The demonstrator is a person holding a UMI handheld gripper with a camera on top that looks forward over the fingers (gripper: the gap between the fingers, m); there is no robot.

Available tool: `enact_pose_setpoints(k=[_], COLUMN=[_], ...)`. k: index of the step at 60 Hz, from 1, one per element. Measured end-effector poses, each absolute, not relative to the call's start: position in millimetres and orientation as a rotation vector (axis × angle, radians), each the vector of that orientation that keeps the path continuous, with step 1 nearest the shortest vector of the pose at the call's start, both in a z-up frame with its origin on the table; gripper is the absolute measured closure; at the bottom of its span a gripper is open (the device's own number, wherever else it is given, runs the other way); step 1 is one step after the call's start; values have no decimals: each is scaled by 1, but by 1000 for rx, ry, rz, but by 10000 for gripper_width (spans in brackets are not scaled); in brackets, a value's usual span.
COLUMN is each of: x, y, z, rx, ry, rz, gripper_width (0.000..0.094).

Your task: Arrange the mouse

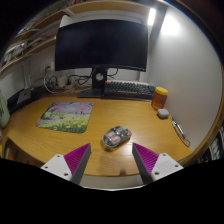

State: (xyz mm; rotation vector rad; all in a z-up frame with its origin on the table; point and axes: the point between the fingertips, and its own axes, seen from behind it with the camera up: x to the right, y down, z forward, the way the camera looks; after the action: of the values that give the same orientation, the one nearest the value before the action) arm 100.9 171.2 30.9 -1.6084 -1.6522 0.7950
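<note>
A grey and black mouse (116,136) lies on the wooden desk (140,122), just ahead of my fingers and slightly left of the midline between them. A colourful mouse mat (66,116) lies on the desk to the left, further away than the mouse. My gripper (112,160) is open and empty, its two pink pads wide apart, above the desk's near edge. The mouse is off the mat, to its right.
A dark monitor (100,45) on a stand is at the back with a keyboard (128,89) in front of it. An orange cup (159,97) and a small grey object (163,113) sit at the right. Cables and clutter lie at the back left.
</note>
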Motion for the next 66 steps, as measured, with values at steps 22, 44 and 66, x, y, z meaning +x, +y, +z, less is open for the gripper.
enact_pose_setpoints(k=[22, 44, 66], x=[56, 2, -20], y=[169, 166, 163], z=[-5, -11, -15], rx=[-1670, -1697, -1690], ry=[-1664, -1667, -1702], rz=[754, 740, 691], gripper_width=[73, 69, 514])
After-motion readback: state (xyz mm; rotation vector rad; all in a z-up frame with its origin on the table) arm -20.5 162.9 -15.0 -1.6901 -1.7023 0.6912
